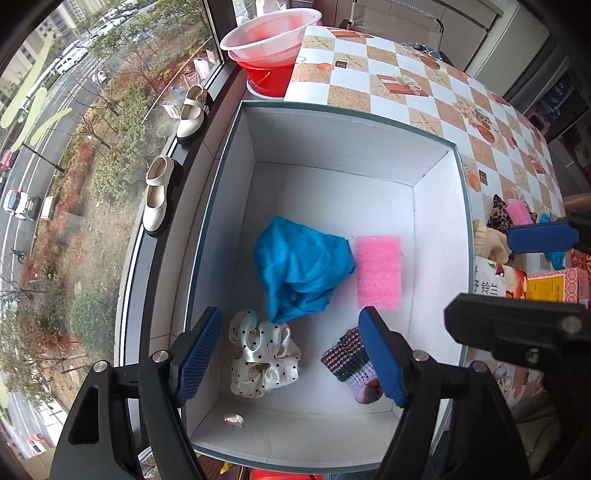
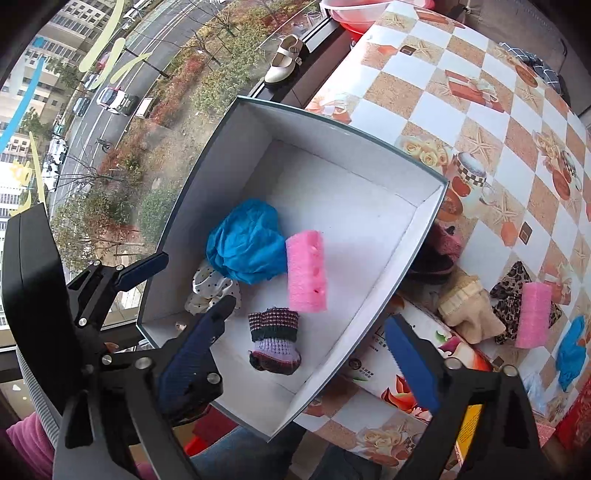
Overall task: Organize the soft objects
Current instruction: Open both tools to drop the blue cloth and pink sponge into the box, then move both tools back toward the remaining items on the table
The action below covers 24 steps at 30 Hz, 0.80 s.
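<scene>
While both grippers, left gripper (image 1: 291, 354) and right gripper (image 2: 314, 354), gape wide and empty, four soft items lie in the box (image 2: 369, 325). Others wait at lower right on the worktop (image 2: 480, 122); the beige sock (image 2: 469, 310) crowds the leopard cloth (image 2: 513, 295), risking a double pick.

Inside the white box (image 1: 436, 229) lie a crumpled blue cloth (image 1: 301, 267), pink sponge (image 1: 378, 271), polka-dot scrunchie (image 1: 262, 356) and knitted sock (image 1: 351, 360).

You see a checkered tablecloth (image 1: 388, 70) with starfish and gift prints covering the table. Far left, a clear basin (image 1: 269, 33) sits on a red bucket (image 1: 266, 79). Two cream shoes (image 1: 192, 110) rest on the left windowsill.
</scene>
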Tool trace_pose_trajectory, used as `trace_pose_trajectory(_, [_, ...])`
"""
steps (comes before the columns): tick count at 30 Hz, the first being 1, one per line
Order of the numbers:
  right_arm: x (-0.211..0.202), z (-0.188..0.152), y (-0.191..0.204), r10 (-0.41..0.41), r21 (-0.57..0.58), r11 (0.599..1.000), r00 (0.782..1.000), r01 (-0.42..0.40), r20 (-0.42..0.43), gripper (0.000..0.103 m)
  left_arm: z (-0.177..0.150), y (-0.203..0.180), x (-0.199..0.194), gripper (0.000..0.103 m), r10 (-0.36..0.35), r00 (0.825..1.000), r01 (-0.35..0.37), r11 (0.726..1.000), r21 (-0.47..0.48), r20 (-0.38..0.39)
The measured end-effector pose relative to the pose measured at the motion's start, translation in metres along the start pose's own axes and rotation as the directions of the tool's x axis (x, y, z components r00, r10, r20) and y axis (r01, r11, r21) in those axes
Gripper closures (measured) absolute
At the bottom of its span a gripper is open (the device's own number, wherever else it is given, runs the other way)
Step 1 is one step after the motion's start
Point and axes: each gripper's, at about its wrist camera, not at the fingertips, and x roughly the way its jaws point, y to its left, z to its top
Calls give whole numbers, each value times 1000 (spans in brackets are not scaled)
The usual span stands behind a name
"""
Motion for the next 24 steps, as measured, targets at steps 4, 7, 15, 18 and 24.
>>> trace_pose_trajectory(4, [-18,-3,-15,46,89,995,998,-50,41,1,0,-4,16,21,52,999,-52,999,-2,10])
trace_pose_trajectory(7, [-35,-4,-21,28,117,992,997,-37,73,1,-1,-8,22,19,57,998,-56,998,-12,39])
trace_pose_trajectory(15, [-77,-11,-24,-21,114,994,989,5,145,1,3,-25,35,19,33,997,-34,999,14,67])
trace_pose_trajectory(18, [-88,-15,-29,-3,128,992,989,-17,150,1,5,-33,41,19,31,997,-33,999,34,65])
trace_pose_trajectory(24, [-110,-32,-60,43,218,973,987,-77,155,1,24,-56,49,19,23,998,-28,995,91,56])
